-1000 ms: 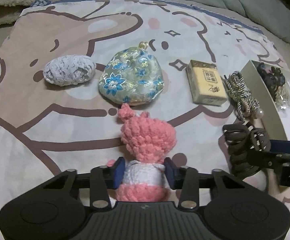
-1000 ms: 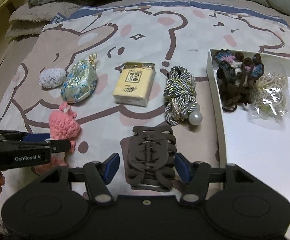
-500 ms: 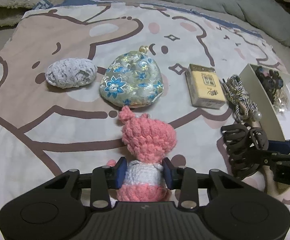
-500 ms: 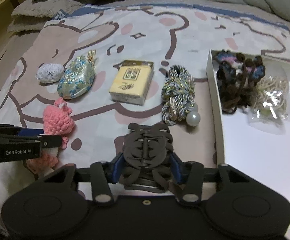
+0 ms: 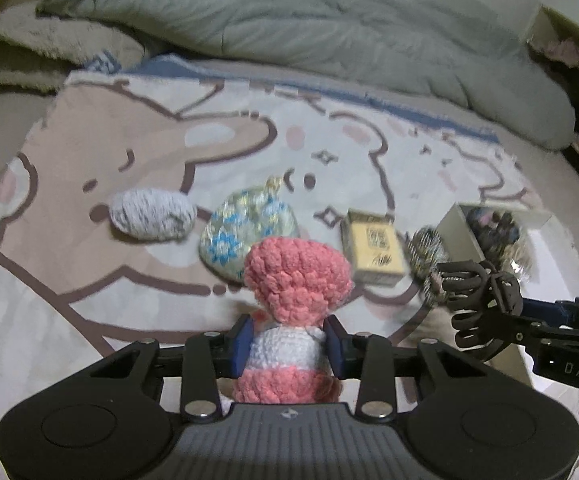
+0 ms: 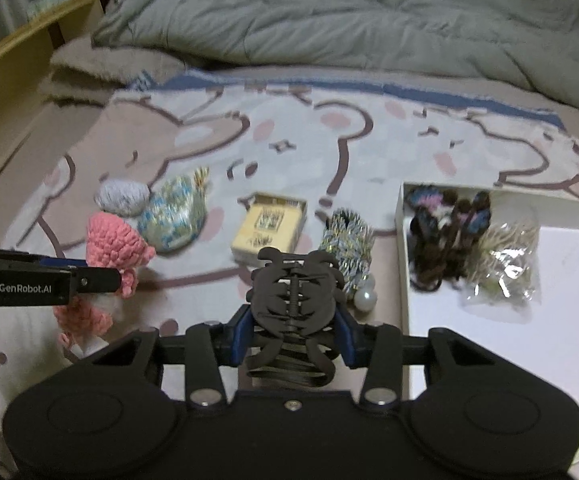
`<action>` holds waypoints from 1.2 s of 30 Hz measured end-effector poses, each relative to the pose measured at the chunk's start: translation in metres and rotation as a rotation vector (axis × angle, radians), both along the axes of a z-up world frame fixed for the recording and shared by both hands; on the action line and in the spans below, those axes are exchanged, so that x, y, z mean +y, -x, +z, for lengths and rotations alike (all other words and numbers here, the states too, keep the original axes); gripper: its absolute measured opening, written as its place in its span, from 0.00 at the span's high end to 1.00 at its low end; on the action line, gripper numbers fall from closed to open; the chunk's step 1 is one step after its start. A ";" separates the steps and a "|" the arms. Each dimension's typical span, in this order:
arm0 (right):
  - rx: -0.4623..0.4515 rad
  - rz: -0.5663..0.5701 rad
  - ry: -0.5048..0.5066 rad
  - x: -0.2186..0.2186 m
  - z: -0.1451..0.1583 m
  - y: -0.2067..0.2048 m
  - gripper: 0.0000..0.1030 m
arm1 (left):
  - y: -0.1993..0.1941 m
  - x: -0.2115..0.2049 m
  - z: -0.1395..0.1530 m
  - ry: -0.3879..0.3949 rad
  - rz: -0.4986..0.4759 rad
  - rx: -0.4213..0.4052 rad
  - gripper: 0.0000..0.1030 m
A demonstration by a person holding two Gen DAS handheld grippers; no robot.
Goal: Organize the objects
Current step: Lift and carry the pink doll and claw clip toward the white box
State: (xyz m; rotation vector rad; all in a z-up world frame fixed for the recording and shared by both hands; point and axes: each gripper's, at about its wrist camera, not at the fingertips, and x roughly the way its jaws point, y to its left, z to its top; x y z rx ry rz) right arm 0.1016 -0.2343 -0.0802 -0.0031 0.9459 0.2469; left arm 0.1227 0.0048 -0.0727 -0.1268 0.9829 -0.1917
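Note:
My left gripper (image 5: pixel 288 346) is shut on a pink and white crochet doll (image 5: pixel 295 280), which hangs clear of the blanket; the same doll (image 6: pixel 115 240) shows at the left of the right wrist view. My right gripper (image 6: pixel 293 338) is shut on a dark brown claw hair clip (image 6: pixel 295 292), also lifted, and that clip (image 5: pixel 479 300) appears at the right of the left wrist view. A white box (image 6: pixel 561 332) at the right holds dark crochet flowers (image 6: pixel 445 232) and a clear bag of pale bands (image 6: pixel 505 256).
On the cartoon-print blanket (image 6: pixel 309 140) lie a grey-white knitted lump (image 5: pixel 153 212), a floral brocade pouch (image 5: pixel 241 228), a yellow tissue pack (image 5: pixel 373 248) and a coiled cord with a pearl (image 6: pixel 349 248). A grey duvet (image 6: pixel 349 20) is bunched behind; a wooden bed frame (image 6: pixel 17 64) runs at left.
The right gripper closed on the hair clip. Both grippers then rose and tilted up, lifting the doll and the clip off the blanket.

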 end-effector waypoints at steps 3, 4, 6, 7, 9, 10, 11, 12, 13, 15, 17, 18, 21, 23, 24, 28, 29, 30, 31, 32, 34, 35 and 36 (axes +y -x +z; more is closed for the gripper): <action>-0.047 -0.007 -0.011 -0.004 0.011 0.005 0.57 | 0.007 0.001 0.016 0.021 0.010 -0.054 0.62; -0.061 -0.010 -0.014 -0.005 0.015 0.007 0.57 | 0.009 0.002 0.020 0.029 0.015 -0.069 0.62; -0.092 -0.013 -0.018 -0.007 0.022 0.011 0.57 | 0.013 0.003 0.029 0.038 0.019 -0.097 0.62; -0.108 -0.014 -0.021 -0.008 0.026 0.014 0.57 | 0.016 0.004 0.033 0.043 0.022 -0.111 0.62; -0.134 -0.017 -0.032 -0.010 0.032 0.018 0.57 | 0.020 0.005 0.040 0.060 0.030 -0.130 0.62; -0.146 -0.019 -0.038 -0.011 0.036 0.020 0.57 | 0.022 0.006 0.043 0.070 0.034 -0.137 0.62; -0.156 -0.020 -0.043 -0.013 0.038 0.022 0.57 | 0.025 0.006 0.046 0.077 0.037 -0.144 0.62; -0.170 -0.022 -0.044 -0.013 0.041 0.024 0.57 | 0.027 0.007 0.048 0.081 0.039 -0.151 0.62; -0.184 -0.023 -0.041 -0.014 0.044 0.027 0.57 | 0.030 0.007 0.051 0.082 0.042 -0.159 0.62; -0.211 -0.024 -0.035 -0.015 0.049 0.032 0.57 | 0.034 0.008 0.054 0.095 0.048 -0.170 0.62; -0.227 -0.019 -0.037 -0.017 0.054 0.036 0.57 | 0.038 0.009 0.057 0.109 0.054 -0.177 0.62; -0.234 -0.018 -0.040 -0.018 0.055 0.038 0.57 | 0.041 0.009 0.059 0.111 0.056 -0.183 0.62; -0.251 -0.016 -0.041 -0.022 0.060 0.043 0.57 | 0.046 0.009 0.063 0.117 0.059 -0.199 0.62; -0.260 -0.016 -0.042 -0.025 0.063 0.046 0.57 | 0.049 0.009 0.065 0.125 0.061 -0.204 0.62; -0.264 -0.018 -0.043 -0.026 0.064 0.048 0.57 | 0.050 0.009 0.066 0.127 0.060 -0.206 0.62; -0.287 -0.028 -0.037 -0.032 0.070 0.054 0.57 | 0.055 0.005 0.072 0.126 0.051 -0.224 0.62; -0.293 -0.031 -0.038 -0.033 0.072 0.055 0.57 | 0.056 0.004 0.073 0.125 0.048 -0.230 0.62; -0.300 -0.033 -0.043 -0.035 0.074 0.057 0.57 | 0.056 0.002 0.075 0.124 0.047 -0.235 0.62; -0.307 -0.034 -0.048 -0.036 0.076 0.059 0.57 | 0.057 0.001 0.076 0.125 0.046 -0.238 0.62; -0.315 -0.034 -0.051 -0.038 0.079 0.060 0.57 | 0.056 -0.001 0.077 0.129 0.048 -0.237 0.62; -0.336 -0.034 -0.045 -0.040 0.084 0.063 0.57 | 0.056 -0.003 0.078 0.139 0.054 -0.231 0.62; -0.345 -0.033 -0.040 -0.041 0.086 0.065 0.57 | 0.055 -0.004 0.079 0.144 0.057 -0.230 0.62; -0.356 -0.030 -0.041 -0.042 0.089 0.066 0.57 | 0.055 -0.006 0.081 0.148 0.059 -0.232 0.62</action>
